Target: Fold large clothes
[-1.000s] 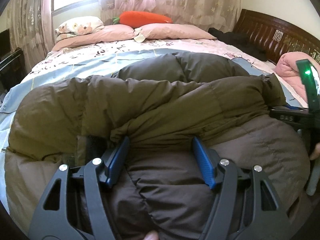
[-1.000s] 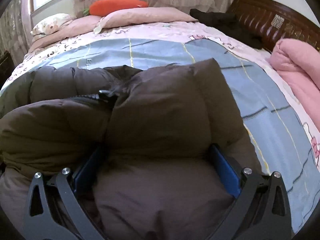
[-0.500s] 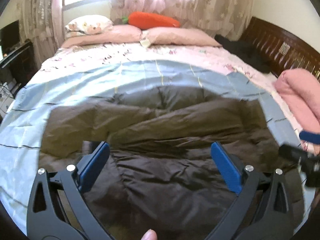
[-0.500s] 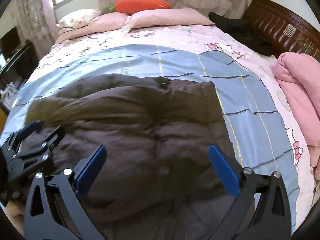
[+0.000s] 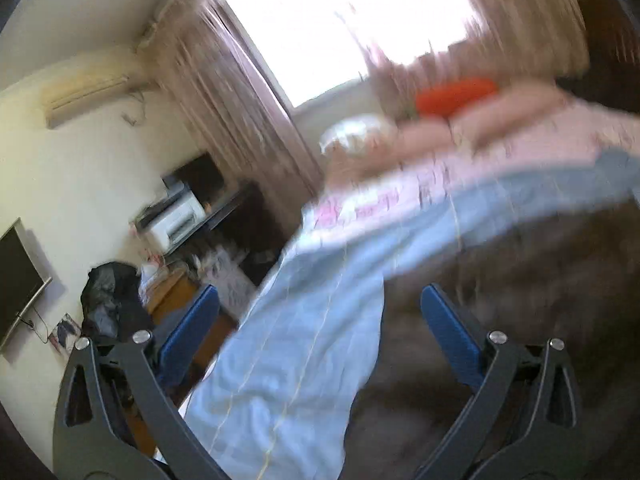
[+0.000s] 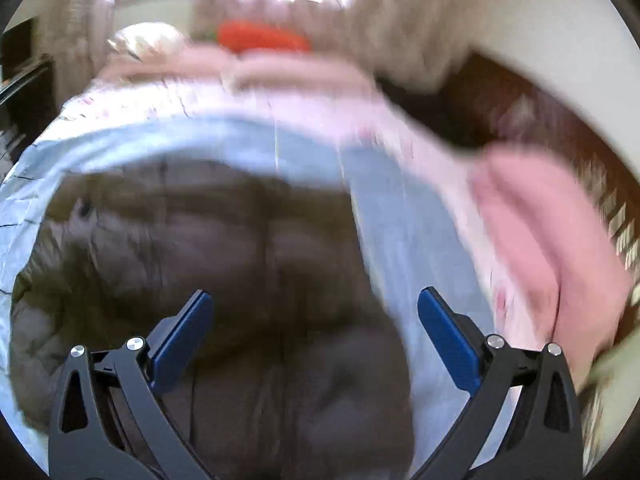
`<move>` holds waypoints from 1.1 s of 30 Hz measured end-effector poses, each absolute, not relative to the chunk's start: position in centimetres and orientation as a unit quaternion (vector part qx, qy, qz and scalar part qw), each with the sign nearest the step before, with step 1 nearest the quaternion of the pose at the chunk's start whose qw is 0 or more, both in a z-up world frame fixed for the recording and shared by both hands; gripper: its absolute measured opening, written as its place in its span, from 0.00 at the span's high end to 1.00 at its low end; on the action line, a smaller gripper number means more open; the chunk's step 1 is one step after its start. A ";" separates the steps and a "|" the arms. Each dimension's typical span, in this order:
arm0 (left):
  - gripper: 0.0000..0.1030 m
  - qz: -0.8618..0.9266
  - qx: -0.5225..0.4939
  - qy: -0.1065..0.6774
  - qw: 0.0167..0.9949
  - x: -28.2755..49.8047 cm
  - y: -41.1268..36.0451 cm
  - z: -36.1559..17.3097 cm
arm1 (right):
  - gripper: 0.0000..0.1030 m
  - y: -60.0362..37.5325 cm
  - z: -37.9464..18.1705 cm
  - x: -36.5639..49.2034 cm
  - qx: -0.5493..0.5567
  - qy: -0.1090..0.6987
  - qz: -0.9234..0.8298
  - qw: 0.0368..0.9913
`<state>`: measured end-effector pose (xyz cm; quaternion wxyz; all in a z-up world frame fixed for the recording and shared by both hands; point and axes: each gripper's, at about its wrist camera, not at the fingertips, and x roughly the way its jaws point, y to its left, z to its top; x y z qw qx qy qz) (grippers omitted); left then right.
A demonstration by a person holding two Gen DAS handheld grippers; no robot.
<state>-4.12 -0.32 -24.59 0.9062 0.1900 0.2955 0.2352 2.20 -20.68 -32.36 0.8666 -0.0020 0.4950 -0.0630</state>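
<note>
A big dark brown padded coat (image 6: 224, 264) lies folded on the light blue bed sheet (image 6: 312, 148). In the right wrist view my right gripper (image 6: 314, 320) hangs above the coat's right part, jaws wide open, nothing between the blue pads (image 6: 444, 332). The left wrist view is blurred and tilted. It shows the coat (image 5: 520, 304) at the right and the sheet's left edge (image 5: 304, 344) in the middle. My left gripper (image 5: 318, 320) is lifted off the coat, open and empty, over the side of the bed.
Pink pillows (image 6: 280, 68) and an orange carrot cushion (image 6: 260, 38) lie at the bed's head under a curtained window. A pink blanket (image 6: 548, 240) lies by the dark wooden bed frame on the right. Left of the bed stand a cluttered desk with a printer (image 5: 176, 216) and a wall screen (image 5: 18, 280).
Both grippers let go of the coat, opened wide and rose away from it. The left one swung up and to the left, toward the bedside. The coat now lies flat, folded.
</note>
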 end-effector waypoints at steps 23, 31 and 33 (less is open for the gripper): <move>0.09 0.082 -0.494 0.496 0.709 -14.1 13.3 -50.0 | 0.03 -35.1 -53.1 -8.7 0.592 0.490 -0.127 0.627; 0.12 0.144 -0.479 0.439 0.746 -10.2 10.1 -50.6 | 0.35 -32.3 -54.1 -4.7 0.564 0.457 -0.154 0.671; 0.25 0.165 -0.450 0.448 0.755 -10.0 9.4 -50.1 | 0.41 -32.5 -54.4 -5.0 0.585 0.444 -0.167 0.657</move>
